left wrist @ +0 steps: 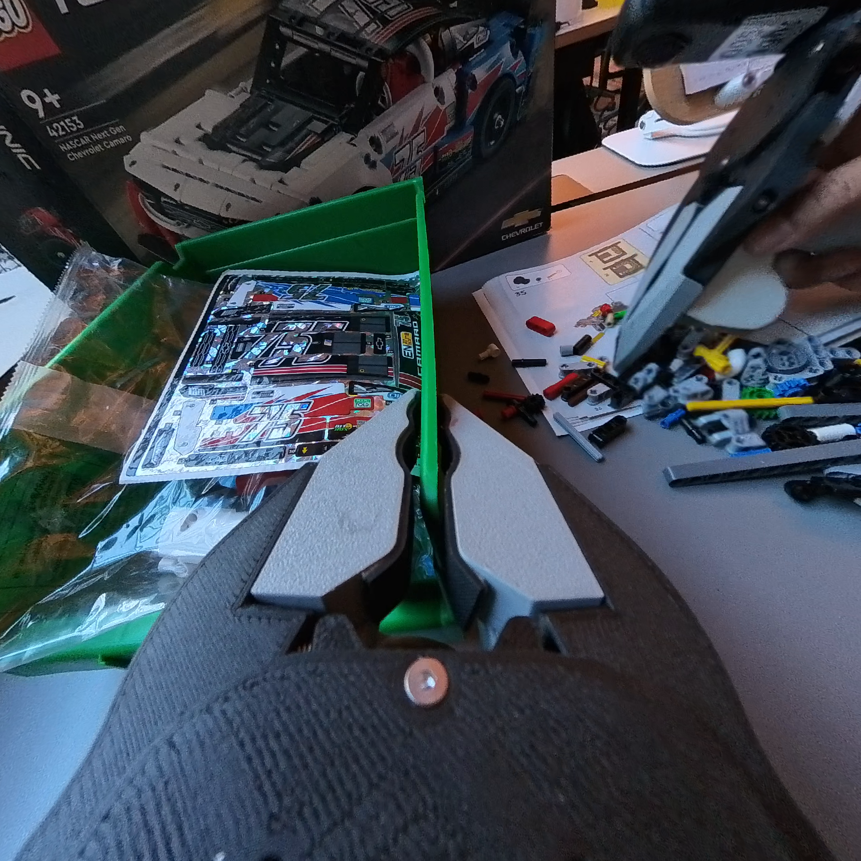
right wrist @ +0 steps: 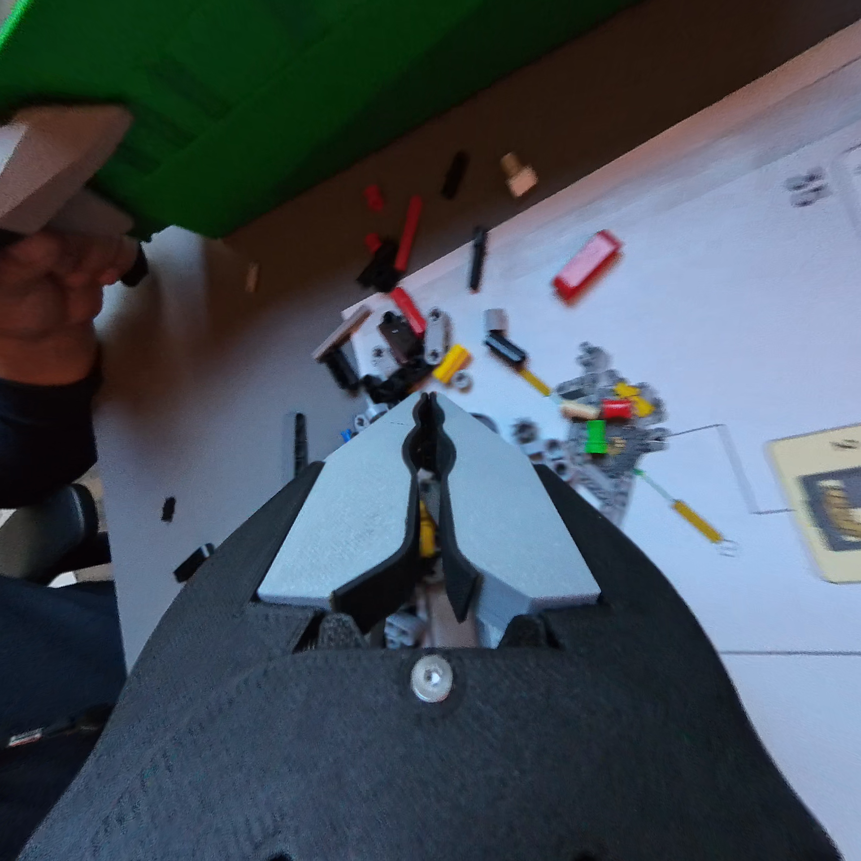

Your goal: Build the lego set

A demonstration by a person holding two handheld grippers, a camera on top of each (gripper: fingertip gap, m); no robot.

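A: Left wrist view first — what has the left gripper [left wrist: 428, 400] got?

B: It is clamped on the right-hand wall of the green tray [left wrist: 421, 289]. One pad sits inside the tray, the other outside, both pressed to the thin wall, which runs straight ahead between the fingers.

A: And inside the tray?

B: Left of the fingertips lies a shiny sticker sheet [left wrist: 279, 368], resting on clear plastic bags [left wrist: 93, 489] that fill the tray and spill over its left edge. Beyond the tray stands a big boxed building set [left wrist: 326, 102] with a racing car pictured on it.

A: To the right of the gripper?

B: Grey worktop [left wrist: 699, 582], then an open instruction booklet [left wrist: 550, 298] with a scatter of small building parts [left wrist: 727, 386] — red, black, yellow, grey, blue. The right gripper [left wrist: 624, 368] comes down from the upper right, a hand behind it, its tips at the edge of that pile.

A: Now the right wrist view.

B: It is blurred. The right gripper's jaws are closed, tips meeting; I cannot make out anything pinched between them. Just ahead of the tips lie black, grey, red and yellow pieces, and a red brick [right wrist: 587, 265] sits farther ahead to the right on the booklet. The green tray fills the upper left, with the left gripper at its near corner.
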